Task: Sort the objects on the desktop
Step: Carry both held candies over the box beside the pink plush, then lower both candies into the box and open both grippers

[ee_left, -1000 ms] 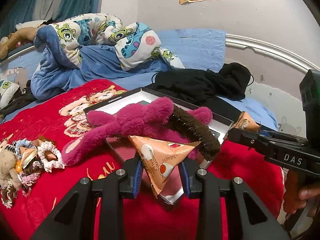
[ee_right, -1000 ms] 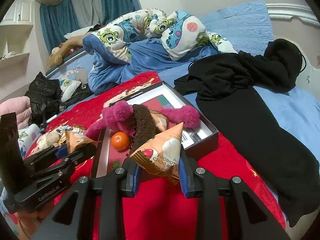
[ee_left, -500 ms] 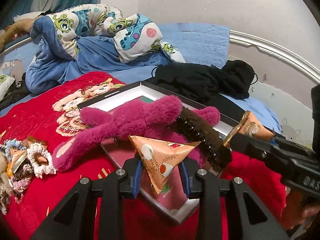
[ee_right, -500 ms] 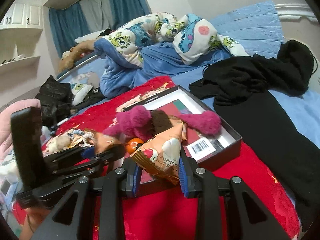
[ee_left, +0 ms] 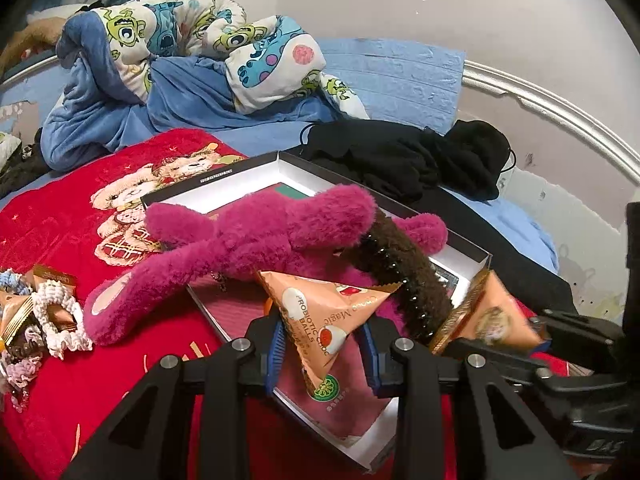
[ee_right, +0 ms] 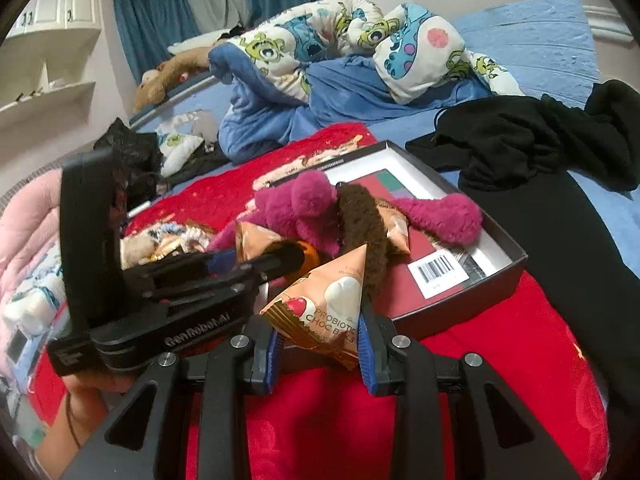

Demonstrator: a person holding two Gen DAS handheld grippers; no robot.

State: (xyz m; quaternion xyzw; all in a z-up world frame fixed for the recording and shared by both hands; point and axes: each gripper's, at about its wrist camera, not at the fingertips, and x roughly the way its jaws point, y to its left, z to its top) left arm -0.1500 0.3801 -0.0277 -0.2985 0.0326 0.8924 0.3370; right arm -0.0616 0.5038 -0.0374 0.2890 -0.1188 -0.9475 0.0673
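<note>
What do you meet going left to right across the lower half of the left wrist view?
Pile of hair scrunchies → pink plush toy → snack packet held in the left gripper → brown hair clip → second snack packet in the right gripper.

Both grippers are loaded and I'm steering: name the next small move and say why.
Probably open the left gripper and drop its snack packet into the box: the packet hangs over the box's red floor, near the pink plush. The right gripper grips a second packet outside the rim.
</note>
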